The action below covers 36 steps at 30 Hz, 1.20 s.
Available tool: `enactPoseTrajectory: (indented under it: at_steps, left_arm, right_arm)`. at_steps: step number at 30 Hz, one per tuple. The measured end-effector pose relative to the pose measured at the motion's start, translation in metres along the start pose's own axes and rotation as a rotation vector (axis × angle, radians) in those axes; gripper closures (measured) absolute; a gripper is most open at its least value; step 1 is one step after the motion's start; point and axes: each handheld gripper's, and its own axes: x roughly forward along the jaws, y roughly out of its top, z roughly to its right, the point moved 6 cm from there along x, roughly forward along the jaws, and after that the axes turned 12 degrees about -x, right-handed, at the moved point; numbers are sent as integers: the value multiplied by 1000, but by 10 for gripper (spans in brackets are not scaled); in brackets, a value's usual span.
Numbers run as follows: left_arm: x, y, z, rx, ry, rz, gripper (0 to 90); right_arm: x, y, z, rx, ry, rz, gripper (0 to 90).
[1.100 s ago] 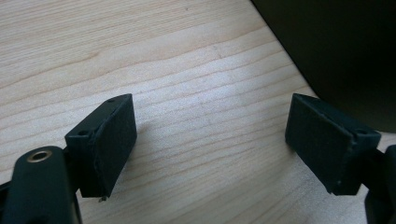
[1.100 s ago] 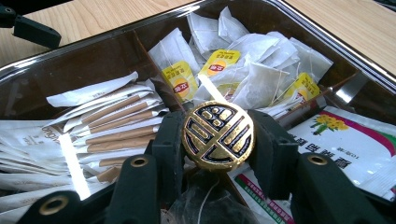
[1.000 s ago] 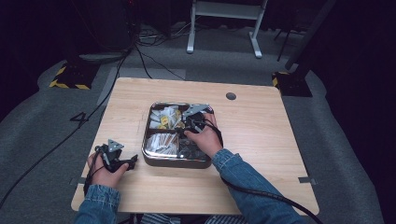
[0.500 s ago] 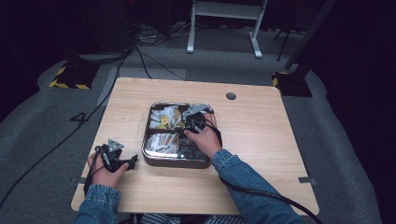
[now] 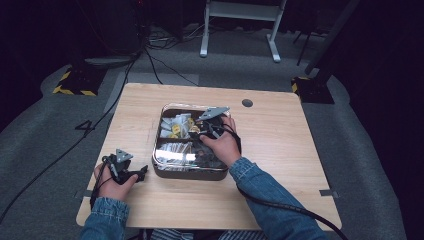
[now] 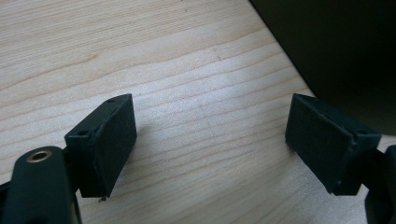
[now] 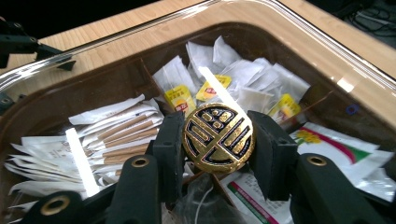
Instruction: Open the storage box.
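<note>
Nearest, at seven o'clock on the table point(image 5: 280, 145), the left gripper point(image 5: 131, 172) rests with its jaws spread wide over bare wood. Farther in, at the centre, the right gripper point(image 7: 217, 140) pinches a round gold-and-black knob point(image 7: 218, 138) on the clear lid point(image 7: 154, 35) of the box point(image 5: 187, 172), above tea bags point(image 7: 243, 88) and paper-wrapped sticks point(image 7: 119, 135).

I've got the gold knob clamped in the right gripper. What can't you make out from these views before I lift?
- Gold knob: in the right gripper view the right gripper covers its sides and underside, so its join to the clear lid is hidden.
- Packets: print too small and glare-streaked.
- High view: the hand covers the knob.
- Left gripper: its view cuts off the table.
</note>
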Motion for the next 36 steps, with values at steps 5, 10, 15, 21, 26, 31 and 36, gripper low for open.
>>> enactPoseTrajectory:
  at_steps: [5,10,15,21,26,31,36]
  left_arm:
    - [0,0,0,0,1,0,170]
    - [0,0,0,-1,1,4,170]
    - [0,0,0,-1,1,4,170]
    - [0,0,0,-4,5,5,172]
    - [0,0,1,-2,4,7,178]
    - [0,0,1,2,2,7,185]
    - [0,0,1,1,5,11,192]
  right_arm:
    - [-20,4,6,-11,-14,18,589]
    - [-46,5,16,-22,-36,30,589]
    - [-66,1,25,-10,-51,41,589]
    - [-82,-5,32,-8,-68,34,589]
    - [-99,-13,41,-1,-82,30,589]
    - [-114,-23,50,4,-100,21,589]
    - [-129,-34,61,27,-122,21,589]
